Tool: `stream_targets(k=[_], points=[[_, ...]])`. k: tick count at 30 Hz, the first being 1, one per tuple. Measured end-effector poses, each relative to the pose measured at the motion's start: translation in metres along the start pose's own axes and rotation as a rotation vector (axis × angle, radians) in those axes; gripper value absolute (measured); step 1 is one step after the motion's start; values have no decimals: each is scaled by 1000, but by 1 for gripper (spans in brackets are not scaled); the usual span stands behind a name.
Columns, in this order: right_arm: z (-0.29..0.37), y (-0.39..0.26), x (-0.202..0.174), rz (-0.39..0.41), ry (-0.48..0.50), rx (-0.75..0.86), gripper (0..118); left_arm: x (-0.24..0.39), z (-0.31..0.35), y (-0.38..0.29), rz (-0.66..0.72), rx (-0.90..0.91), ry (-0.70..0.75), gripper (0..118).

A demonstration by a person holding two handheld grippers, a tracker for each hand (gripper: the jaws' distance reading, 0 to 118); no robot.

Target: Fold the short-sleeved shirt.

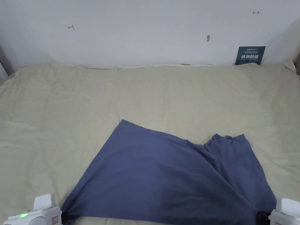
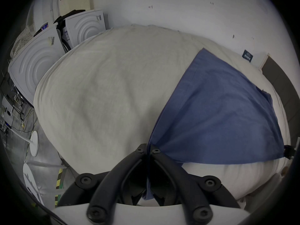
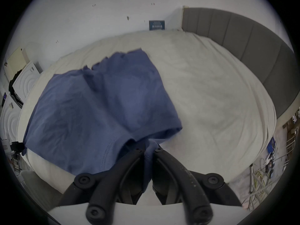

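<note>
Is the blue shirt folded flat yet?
No. The shirt lies bunched at its far right, near corners pinched by the left tool and right tool.

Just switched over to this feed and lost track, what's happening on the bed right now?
A person is working on a blue short-sleeved shirt spread on the beige bed sheet. The left tool is shut on the shirt's near left corner, and the right tool is shut on the bunched near right corner. The cloth is pulled between them along the bed's near edge. The far right part is rumpled, so no neat fold shows yet.
</note>
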State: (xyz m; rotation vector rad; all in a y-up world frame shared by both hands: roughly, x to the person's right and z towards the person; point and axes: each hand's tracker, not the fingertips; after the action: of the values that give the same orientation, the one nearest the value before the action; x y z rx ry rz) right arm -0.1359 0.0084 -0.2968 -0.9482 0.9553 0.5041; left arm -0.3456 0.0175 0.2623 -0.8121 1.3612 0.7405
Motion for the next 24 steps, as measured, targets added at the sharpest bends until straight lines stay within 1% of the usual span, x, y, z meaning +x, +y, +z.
stream_targets(k=[1,4,5,6,7,8,9,10,11,12,13,15,18,20,24], points=[[-5,-4,2,-7,0,-28,7,-1,2,-2,-7,-10,4,3],[-13,-9,3,-21,5,-27,7,6,3,1,-23,-15,15,3],[-12,-7,4,-32,3,-23,7,1,-10,4,-24,-28,18,3],[-6,-4,-1,-34,4,-31,8,3,-8,6,-24,-30,19,3],[3,-2,-7,-31,7,-33,13,4,-5,9,-23,-31,17,10],[9,2,-9,-25,9,-21,24,5,1,13,-12,-24,6,25],[19,8,-12,-8,4,9,42,14,21,21,14,-3,-36,51],[26,17,-10,12,4,64,70,16,33,28,23,35,-91,92],[34,27,-7,10,12,124,87,22,45,35,30,82,-116,113],[46,34,-9,3,24,178,101,28,57,41,25,126,-124,118],[62,44,-12,-5,41,246,108,27,65,47,12,192,-136,118],[101,58,-22,-11,63,393,108,44,97,62,-20,325,-156,116],[145,77,-38,21,56,561,108,65,131,82,-35,497,-167,116],[173,82,-51,41,24,671,108,79,152,89,-28,620,-177,116],[208,79,-74,61,-40,837,108,99,176,92,-15,812,-185,116]])
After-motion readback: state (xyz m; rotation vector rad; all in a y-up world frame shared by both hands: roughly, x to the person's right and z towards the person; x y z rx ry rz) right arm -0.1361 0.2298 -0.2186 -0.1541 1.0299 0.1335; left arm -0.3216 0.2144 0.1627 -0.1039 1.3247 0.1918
